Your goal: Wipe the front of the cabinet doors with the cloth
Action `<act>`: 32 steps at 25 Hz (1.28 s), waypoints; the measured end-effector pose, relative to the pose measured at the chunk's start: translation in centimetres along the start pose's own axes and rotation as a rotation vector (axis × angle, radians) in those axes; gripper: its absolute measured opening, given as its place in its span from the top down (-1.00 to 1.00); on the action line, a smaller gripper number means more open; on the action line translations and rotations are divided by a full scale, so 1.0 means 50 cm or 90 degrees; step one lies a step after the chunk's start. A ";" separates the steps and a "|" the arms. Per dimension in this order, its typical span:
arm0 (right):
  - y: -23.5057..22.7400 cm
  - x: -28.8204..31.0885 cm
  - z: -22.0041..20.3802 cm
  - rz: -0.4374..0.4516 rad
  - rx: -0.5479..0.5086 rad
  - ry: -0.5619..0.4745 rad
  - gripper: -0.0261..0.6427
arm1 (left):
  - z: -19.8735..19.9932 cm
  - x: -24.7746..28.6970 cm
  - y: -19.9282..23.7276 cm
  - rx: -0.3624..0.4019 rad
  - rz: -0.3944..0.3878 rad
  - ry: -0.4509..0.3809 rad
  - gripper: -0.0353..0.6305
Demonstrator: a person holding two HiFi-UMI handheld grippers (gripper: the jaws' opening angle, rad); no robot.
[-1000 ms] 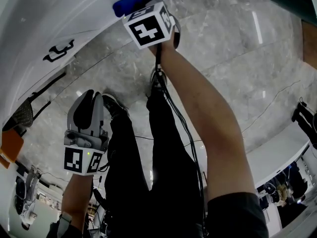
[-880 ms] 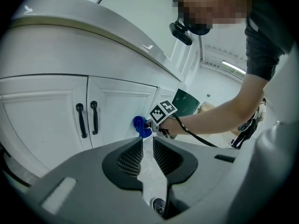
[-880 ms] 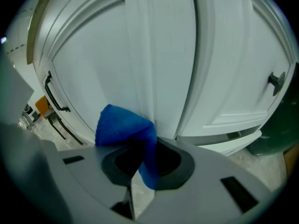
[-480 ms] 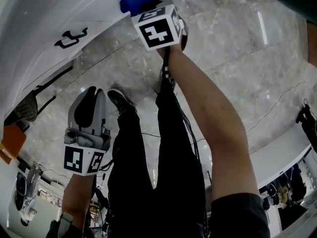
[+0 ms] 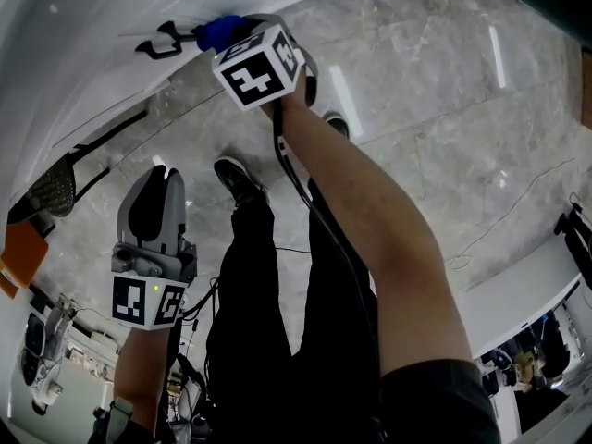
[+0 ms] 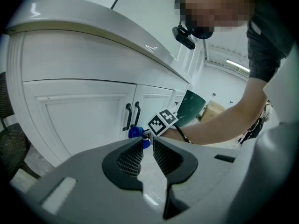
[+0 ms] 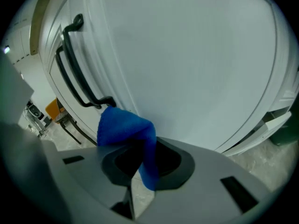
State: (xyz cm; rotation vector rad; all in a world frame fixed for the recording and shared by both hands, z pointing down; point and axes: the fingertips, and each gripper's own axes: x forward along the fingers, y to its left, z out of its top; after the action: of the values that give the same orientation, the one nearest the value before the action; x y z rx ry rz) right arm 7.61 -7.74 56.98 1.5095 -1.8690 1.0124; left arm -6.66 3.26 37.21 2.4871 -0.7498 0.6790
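Room: grey marbled floor (image 5: 444, 81), glossy, with light strips reflected in it. A run of white panelled cabinet doors (image 7: 187, 64) stands under a pale countertop edge (image 6: 117, 36). Paired black bar handles (image 7: 74, 73) sit where two doors meet. A dark mesh chair (image 5: 51, 192) and something orange (image 5: 18, 266) sit at the left margin of the head view.

Cloth (image 7: 126, 125): blue, bunched, with no flat spread. Its long axis runs from the jaws of the right gripper (image 7: 140, 155) out toward the door. The folded peak points at the door face just beside the lower foot of the nearer handle. I can't tell whether it touches the handle itself. A tail of it hangs down between the jaws. The right jaws are clamped on the cloth.

Left gripper (image 6: 147, 146): held low, well apart from the cabinet, aimed at the doors. Its jaws stand a narrow gap apart with nothing between them (the blue seen through the gap is the cloth far beyond).

Containers: a dark green bin-like shape (image 6: 191, 106) and a cardboard-coloured box (image 6: 215, 111) stand farther along the cabinets. Their contents are not visible to me.
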 end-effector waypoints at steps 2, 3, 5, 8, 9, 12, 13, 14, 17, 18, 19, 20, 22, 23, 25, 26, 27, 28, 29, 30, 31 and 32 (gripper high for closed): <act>0.002 0.020 0.003 0.003 0.012 0.002 0.75 | -0.011 0.000 0.012 -0.004 0.007 0.003 0.69; -0.002 0.027 0.004 0.003 0.017 0.004 0.75 | -0.016 0.003 0.015 -0.007 0.008 0.004 0.69; -0.015 0.032 0.003 0.001 0.020 0.006 0.75 | -0.026 0.012 0.014 -0.011 0.009 0.007 0.69; -0.047 0.023 -0.001 -0.010 0.024 0.008 0.75 | -0.030 0.028 -0.008 -0.018 0.009 0.011 0.69; -0.063 0.017 -0.004 -0.014 0.029 0.010 0.75 | -0.027 0.036 -0.018 -0.019 0.006 0.012 0.69; -0.122 0.002 -0.013 -0.029 0.038 0.016 0.75 | -0.016 0.063 -0.048 -0.015 -0.004 0.011 0.69; -0.145 -0.002 -0.016 -0.034 0.036 0.018 0.75 | -0.012 0.073 -0.056 -0.013 -0.005 0.009 0.69; -0.171 -0.007 -0.019 -0.041 0.033 0.020 0.75 | -0.008 0.085 -0.062 -0.012 -0.006 0.008 0.69; -0.257 -0.020 -0.034 -0.060 0.029 0.024 0.75 | -0.001 0.127 -0.087 -0.015 -0.005 0.006 0.69; -0.286 -0.024 -0.039 -0.066 0.030 0.024 0.75 | 0.001 0.143 -0.099 -0.017 -0.006 0.006 0.69; -0.313 -0.028 -0.044 -0.072 0.032 0.024 0.75 | 0.004 0.158 -0.112 -0.018 -0.008 0.005 0.69; -0.335 -0.031 -0.048 -0.075 0.034 0.023 0.75 | 0.006 0.170 -0.126 -0.019 -0.012 0.006 0.69; -0.360 -0.038 -0.052 -0.074 0.036 0.023 0.75 | 0.010 0.186 -0.151 -0.018 -0.023 0.009 0.69; -0.364 -0.040 -0.052 -0.071 0.031 0.023 0.75 | 0.011 0.191 -0.160 -0.016 -0.029 0.012 0.69; -0.368 -0.041 -0.056 -0.081 0.004 0.029 0.75 | 0.012 0.199 -0.175 -0.011 -0.041 0.016 0.69; -0.375 -0.041 -0.061 -0.092 -0.005 0.034 0.75 | 0.012 0.203 -0.180 -0.009 -0.046 0.018 0.69; -0.382 -0.040 -0.068 -0.101 -0.004 0.036 0.75 | 0.010 0.208 -0.184 -0.008 -0.049 0.020 0.69; -0.389 -0.038 -0.074 -0.106 0.008 0.035 0.75 | 0.009 0.212 -0.185 -0.006 -0.052 0.021 0.69; -0.391 -0.037 -0.077 -0.108 0.024 0.031 0.75 | 0.007 0.214 -0.185 -0.005 -0.055 0.022 0.69; -0.390 -0.037 -0.078 -0.109 0.039 0.024 0.75 | 0.005 0.212 -0.182 -0.003 -0.057 0.023 0.69; -0.384 -0.037 -0.076 -0.111 0.051 0.015 0.75 | 0.004 0.208 -0.178 -0.001 -0.059 0.023 0.69; -0.375 -0.038 -0.074 -0.112 0.058 0.006 0.75 | 0.001 0.201 -0.172 0.000 -0.060 0.024 0.69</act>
State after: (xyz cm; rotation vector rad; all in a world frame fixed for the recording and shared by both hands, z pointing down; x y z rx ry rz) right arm 26.06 -5.45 61.81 1.6855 -1.6703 1.0319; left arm 5.88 5.84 40.50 2.4854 -0.6139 0.6905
